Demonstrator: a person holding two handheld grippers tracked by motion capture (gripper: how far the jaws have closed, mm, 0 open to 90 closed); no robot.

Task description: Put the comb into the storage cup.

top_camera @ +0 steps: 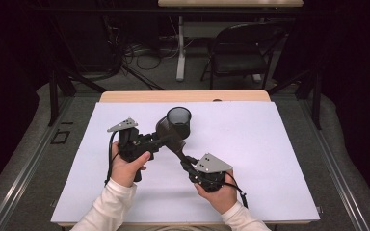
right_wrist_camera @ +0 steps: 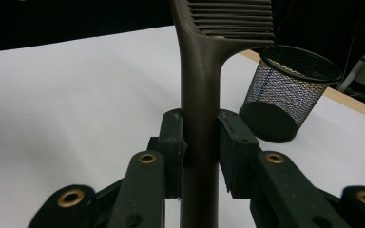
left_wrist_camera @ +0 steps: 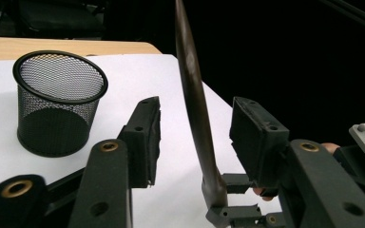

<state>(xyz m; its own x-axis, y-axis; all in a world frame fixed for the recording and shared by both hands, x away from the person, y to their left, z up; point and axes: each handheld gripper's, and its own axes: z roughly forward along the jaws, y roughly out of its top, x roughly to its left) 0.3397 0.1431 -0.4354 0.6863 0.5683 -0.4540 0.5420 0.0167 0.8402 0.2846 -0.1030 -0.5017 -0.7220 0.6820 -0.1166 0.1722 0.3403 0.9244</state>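
Right claw (right_wrist_camera: 202, 137) is clamped on the handle of a dark brown slotted spatula (right_wrist_camera: 204, 95), pads pressed against both sides of the narrow shaft, so the tool stands out stiffly along the jaws with its slotted head at the far end. Held this way, the head is carried above the white desk (top_camera: 270, 159), just beside a black mesh cup (top_camera: 179, 121) that stands upright and looks empty.

Left claw (left_wrist_camera: 195, 128) has its jaws apart on either side of the spatula's blade, seen edge-on as a thin curved strip rising between the pads. Neither pad touches it; the gap on each side is plain. My reading is that the left claw is placed there to take over the tool or steady it, likely so it can be stood in the cup.

From the high view, the left claw (top_camera: 166, 141) and right claw (top_camera: 185, 161) meet at an angle near the cup's base, each held in a hand with a white sleeve. The spatula (top_camera: 166, 129) looks smooth and matte, probably plastic, with a broad head that tapers into a slim handle.
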